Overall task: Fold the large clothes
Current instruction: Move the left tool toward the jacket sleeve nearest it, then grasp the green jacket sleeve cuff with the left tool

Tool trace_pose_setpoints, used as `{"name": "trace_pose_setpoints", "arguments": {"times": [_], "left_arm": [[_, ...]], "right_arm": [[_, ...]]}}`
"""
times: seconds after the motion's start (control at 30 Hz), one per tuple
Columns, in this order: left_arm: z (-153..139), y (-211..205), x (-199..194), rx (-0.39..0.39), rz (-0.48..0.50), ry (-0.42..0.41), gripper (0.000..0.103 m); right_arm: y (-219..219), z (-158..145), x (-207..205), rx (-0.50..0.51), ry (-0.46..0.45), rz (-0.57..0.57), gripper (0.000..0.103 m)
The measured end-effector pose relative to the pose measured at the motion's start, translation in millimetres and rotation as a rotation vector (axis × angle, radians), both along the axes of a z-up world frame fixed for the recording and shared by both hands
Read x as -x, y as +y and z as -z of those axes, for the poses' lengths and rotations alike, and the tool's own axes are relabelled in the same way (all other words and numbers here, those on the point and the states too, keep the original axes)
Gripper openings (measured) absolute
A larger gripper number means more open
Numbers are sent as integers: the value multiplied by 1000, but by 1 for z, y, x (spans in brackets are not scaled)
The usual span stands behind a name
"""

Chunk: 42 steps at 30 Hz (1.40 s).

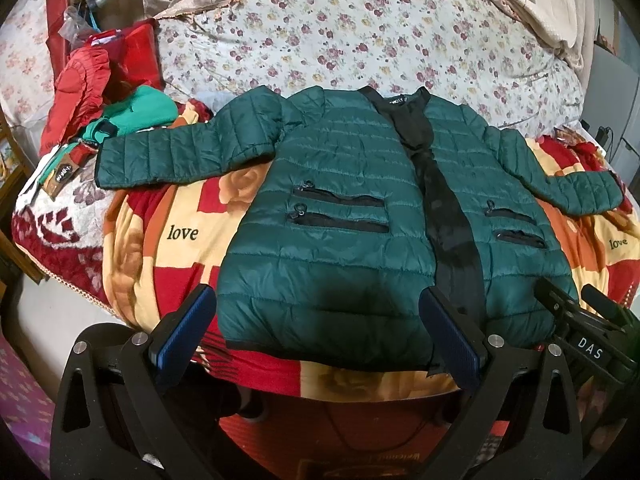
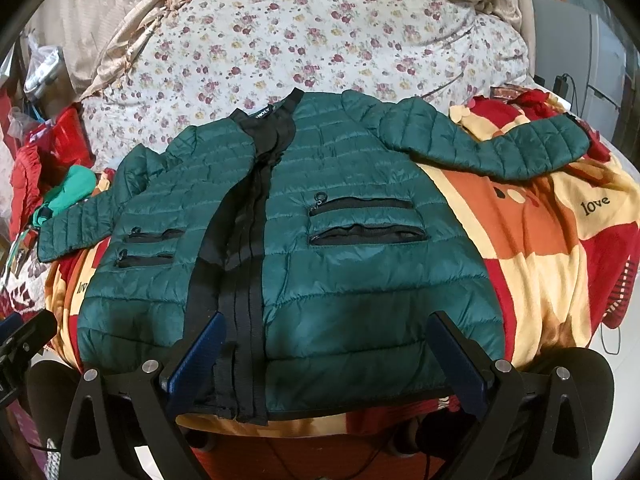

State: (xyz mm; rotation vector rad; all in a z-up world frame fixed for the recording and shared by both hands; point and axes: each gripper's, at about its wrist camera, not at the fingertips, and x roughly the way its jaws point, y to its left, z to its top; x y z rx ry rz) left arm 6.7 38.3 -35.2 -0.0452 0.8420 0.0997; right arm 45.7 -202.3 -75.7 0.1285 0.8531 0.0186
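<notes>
Left wrist view, one green jacket (image 1: 340,216), four zip pockets, two spread tongs (image 1: 318,332)

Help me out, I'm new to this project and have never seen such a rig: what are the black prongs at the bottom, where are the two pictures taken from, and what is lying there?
No robot here: a person holds a two-finger gripper in each hand, and each carries a fisheye camera looking forward along its fingers. One picture comes from the left gripper, the other from the right gripper. The black prongs with blue pads are those fingers. Both grippers are open and hold nothing.

On the bed lies a green quilted jacket, front up, sleeves spread out to both sides, black zip strip down the middle. It rests on a red, orange and cream blanket printed with "love". Behind is a floral sheet. In the left view, red and green clothes are piled at the side.
</notes>
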Motion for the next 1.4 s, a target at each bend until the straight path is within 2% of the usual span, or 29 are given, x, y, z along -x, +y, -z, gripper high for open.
{"name": "trace_pose_setpoints", "arguments": {"times": [0.83,1.0,1.17,1.23,1.3,1.4], "left_arm": [[9,-1,-2,3,5,23,102],[11,-2,-8,32,33,36,102],[7,-7,-8,1,55,-1,102],[4,-9,-10,-41,52,-28,102],[3,-9,-18,-77,49,-32,102],[4,-2,-33,-88,33,-18,102]], "right_arm": [[-1,10,-2,-7,11,6,99],[-7,4,-7,-1,19,28,99],[-18,1,-8,0,13,56,99],[-22,0,-12,3,7,61,99],[-25,-2,-18,9,0,65,99],[-31,-3,-27,15,-10,69,99]]}}
